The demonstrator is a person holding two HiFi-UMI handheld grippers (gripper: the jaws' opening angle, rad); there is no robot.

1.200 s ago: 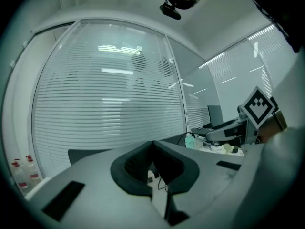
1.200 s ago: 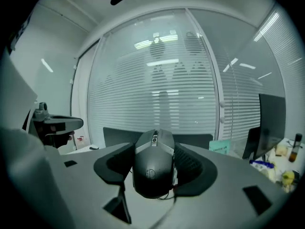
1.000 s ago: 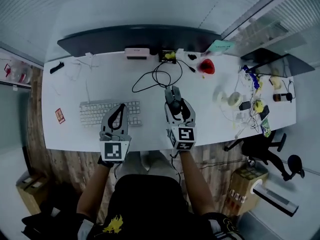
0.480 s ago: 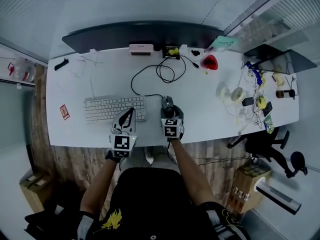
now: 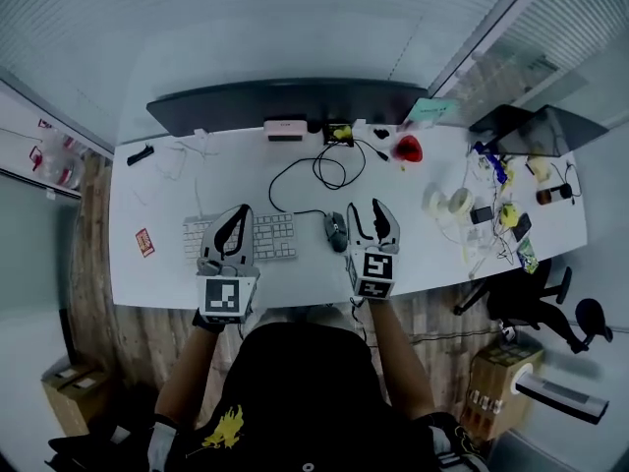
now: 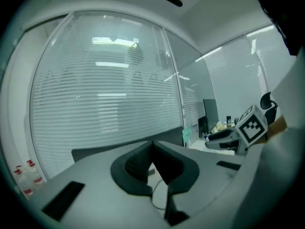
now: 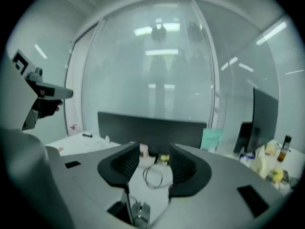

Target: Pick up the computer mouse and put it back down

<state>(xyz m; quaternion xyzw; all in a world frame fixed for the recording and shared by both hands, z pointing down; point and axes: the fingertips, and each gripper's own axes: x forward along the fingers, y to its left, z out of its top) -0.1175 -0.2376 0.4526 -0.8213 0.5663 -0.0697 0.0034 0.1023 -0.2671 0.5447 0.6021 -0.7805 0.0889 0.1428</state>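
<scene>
The dark grey computer mouse lies on the white desk, its cable running back to a loose coil. My right gripper hangs above the desk just right of the mouse and apart from it. Its jaws are closing with only the desk and the coil showing in the gap of the right gripper. My left gripper hovers over the white keyboard. The left gripper has its tips touching and holds nothing.
A dark monitor stands along the desk's far edge. A red object sits at the back right. Several small items and cables crowd the desk's right end. An office chair stands at the right, beside the desk's near edge.
The right gripper has come off the mouse, risen and shifted to its right; the mouse now lies alone on the desk. The left gripper dipped and rose again over the keyboard.
</scene>
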